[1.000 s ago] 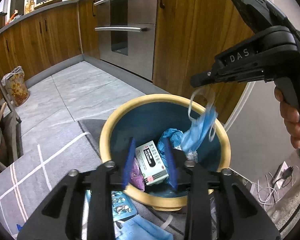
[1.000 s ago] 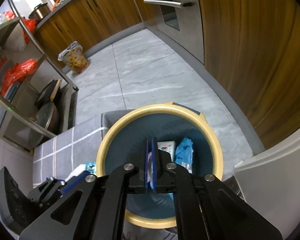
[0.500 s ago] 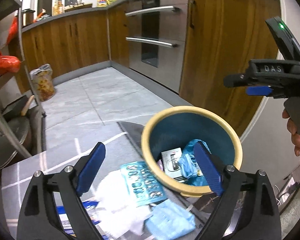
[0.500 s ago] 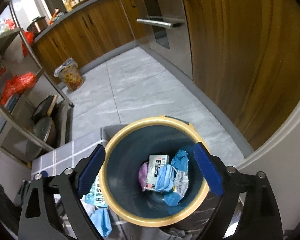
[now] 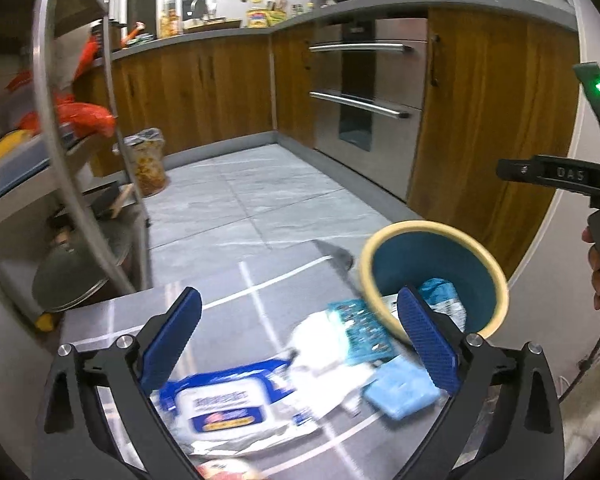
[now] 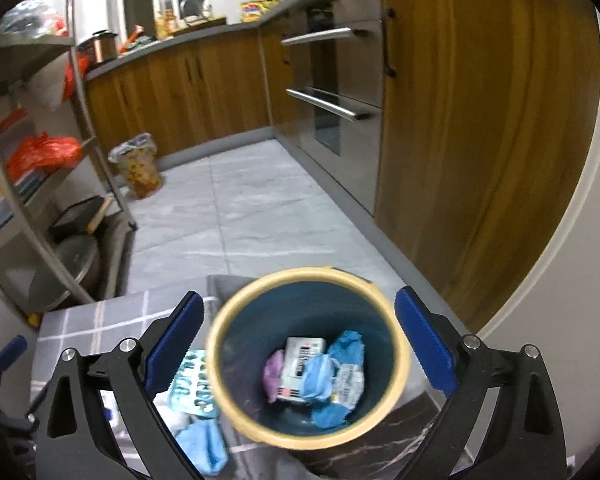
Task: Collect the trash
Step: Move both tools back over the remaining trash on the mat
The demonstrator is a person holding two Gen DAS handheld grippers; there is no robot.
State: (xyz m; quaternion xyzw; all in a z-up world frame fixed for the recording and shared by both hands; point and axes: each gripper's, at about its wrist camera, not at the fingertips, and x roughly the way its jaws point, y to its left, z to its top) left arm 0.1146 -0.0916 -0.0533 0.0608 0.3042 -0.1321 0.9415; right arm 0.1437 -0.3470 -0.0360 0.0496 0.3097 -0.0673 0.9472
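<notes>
Beside the grey checked mat (image 5: pixel 228 320) stands the yellow-rimmed bin (image 6: pixel 236 416), already holding a face mask (image 6: pixel 320 372), a small box (image 6: pixel 300 364) and wrappers, so the job looks partly done. Left on the mat: wet-wipes pack (image 5: pixel 220 404), white tissue (image 5: pixel 320 356), blister sheet (image 5: pixel 364 334), blue cloth (image 5: pixel 400 390) (all untouched). Left gripper (image 5: pixel 300 344) and right gripper (image 6: pixel 300 344) both gape wide, holding nothing.

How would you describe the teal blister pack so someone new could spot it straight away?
Find the yellow-rimmed blue bin on the grey checked mat. The blister pack lies flat on the mat against the bin's left side. Unlike the white tissue and plain blue mask beside it, it carries rows of small pill pockets.
</notes>
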